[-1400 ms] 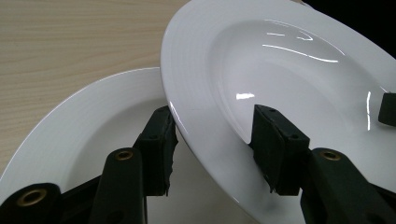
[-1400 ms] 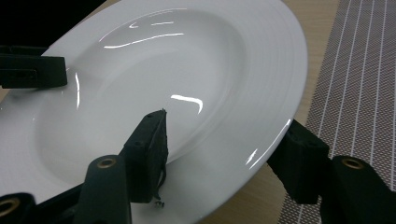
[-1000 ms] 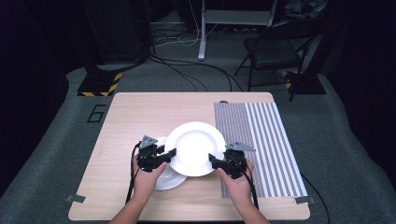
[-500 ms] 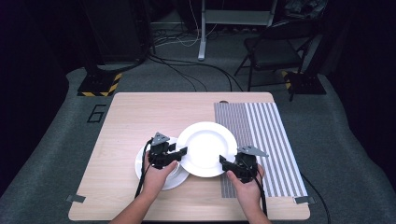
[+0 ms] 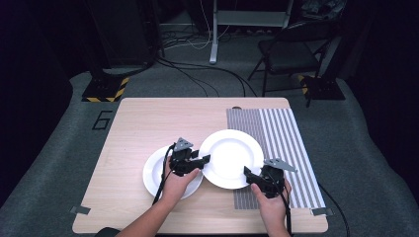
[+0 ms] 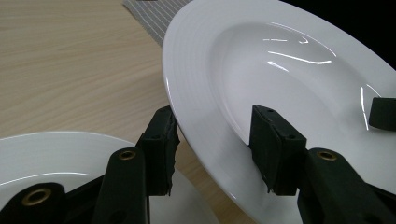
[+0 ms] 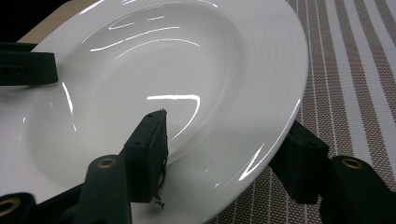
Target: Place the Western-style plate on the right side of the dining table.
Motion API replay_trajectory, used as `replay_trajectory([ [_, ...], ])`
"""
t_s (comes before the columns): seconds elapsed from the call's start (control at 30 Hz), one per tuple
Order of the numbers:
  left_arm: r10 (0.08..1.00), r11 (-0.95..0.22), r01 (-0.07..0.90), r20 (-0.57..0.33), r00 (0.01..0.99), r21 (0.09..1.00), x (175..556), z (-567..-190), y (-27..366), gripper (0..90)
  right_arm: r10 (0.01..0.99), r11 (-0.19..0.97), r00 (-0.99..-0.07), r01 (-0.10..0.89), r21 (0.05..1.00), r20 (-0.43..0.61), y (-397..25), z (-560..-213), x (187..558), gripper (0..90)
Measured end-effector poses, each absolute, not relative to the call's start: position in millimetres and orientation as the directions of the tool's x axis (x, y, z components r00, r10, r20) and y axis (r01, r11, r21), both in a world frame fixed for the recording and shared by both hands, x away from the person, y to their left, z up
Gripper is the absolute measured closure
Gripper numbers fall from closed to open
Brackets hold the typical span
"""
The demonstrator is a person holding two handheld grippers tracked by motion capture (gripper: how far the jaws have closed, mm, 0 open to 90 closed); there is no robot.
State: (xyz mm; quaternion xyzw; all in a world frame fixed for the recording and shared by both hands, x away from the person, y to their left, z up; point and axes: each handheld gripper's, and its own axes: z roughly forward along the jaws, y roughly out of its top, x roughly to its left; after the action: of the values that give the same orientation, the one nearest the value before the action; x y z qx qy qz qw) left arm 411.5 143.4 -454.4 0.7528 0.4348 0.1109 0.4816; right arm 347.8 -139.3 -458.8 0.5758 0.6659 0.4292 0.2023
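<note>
The left hand (image 5: 175, 180) and its tongs (image 5: 197, 163) cover much of the lower plate (image 5: 153, 170), and the raised plate (image 5: 230, 158) overlaps its right edge. In the left gripper view the raised plate's far rim runs off the frame.

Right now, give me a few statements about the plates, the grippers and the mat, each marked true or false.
1. Both grippers grip the rim of the same large plate. True: the left gripper has it at its left edge, the right gripper at its near right edge.
2. The large plate lies wholly on the striped mat. False: most of it is over bare wood, only its right part over the mat.
3. A second, smaller plate sits under the left hand. True.
4. The large plate holds food. False: it is empty and glossy.
5. The mat covers the table's left side. False: it lies on the table at its right side.
</note>
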Motion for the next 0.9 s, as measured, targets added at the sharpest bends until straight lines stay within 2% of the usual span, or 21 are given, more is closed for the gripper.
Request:
replay_trajectory([
  [0.9,0.713,-0.179,0.538,-0.268,0.648,0.824,414,-450,116,52.9,0.959,-0.078,-0.178,0.582,0.809,0.221,-163,-455,331,40.1],
])
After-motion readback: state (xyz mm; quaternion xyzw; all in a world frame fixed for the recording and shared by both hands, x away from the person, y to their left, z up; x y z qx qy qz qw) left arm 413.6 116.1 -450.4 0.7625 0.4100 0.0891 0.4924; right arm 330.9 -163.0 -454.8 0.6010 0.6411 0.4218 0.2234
